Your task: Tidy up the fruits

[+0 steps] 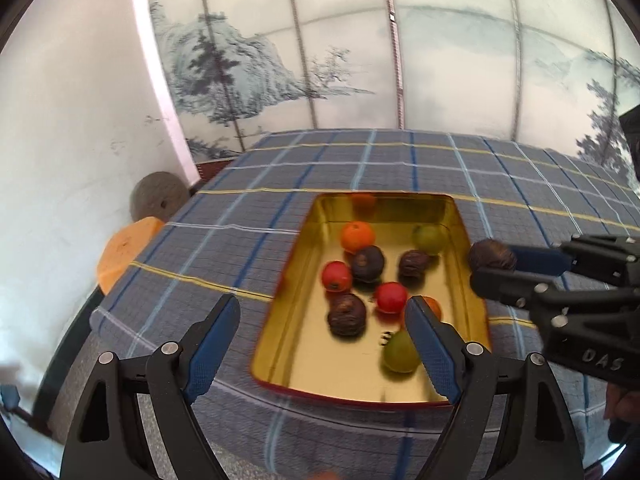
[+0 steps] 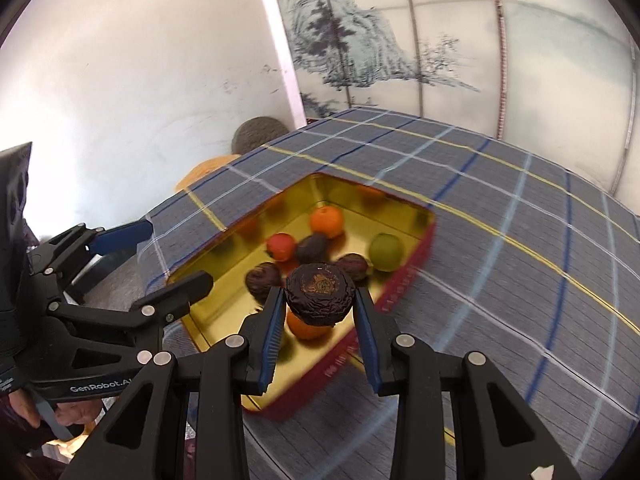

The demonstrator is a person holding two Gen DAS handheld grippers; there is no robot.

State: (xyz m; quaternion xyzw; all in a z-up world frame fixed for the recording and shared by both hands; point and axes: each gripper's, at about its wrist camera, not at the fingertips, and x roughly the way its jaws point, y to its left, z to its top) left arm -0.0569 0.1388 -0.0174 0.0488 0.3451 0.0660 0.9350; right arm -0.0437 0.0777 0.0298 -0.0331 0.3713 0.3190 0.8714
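Note:
A gold tin tray (image 1: 304, 344) with red outer walls (image 2: 400, 284) lies on the plaid tablecloth and holds several fruits: oranges (image 1: 357, 236), red fruits (image 1: 337, 276), green fruits (image 1: 429, 239) and dark wrinkled fruits (image 1: 346, 314). My right gripper (image 2: 320, 300) is shut on a dark wrinkled fruit (image 2: 320, 294) and holds it above the tray's right wall; it also shows in the left wrist view (image 1: 491, 255). My left gripper (image 1: 324, 312) is open and empty over the tray's near end; it shows at the left of the right wrist view (image 2: 176, 252).
The plaid tablecloth (image 1: 400, 160) covers the table out to the painted screen (image 1: 320, 40) behind. An orange stool (image 1: 124, 250) and a grey round disc (image 1: 160, 196) stand by the white wall beyond the table's left edge.

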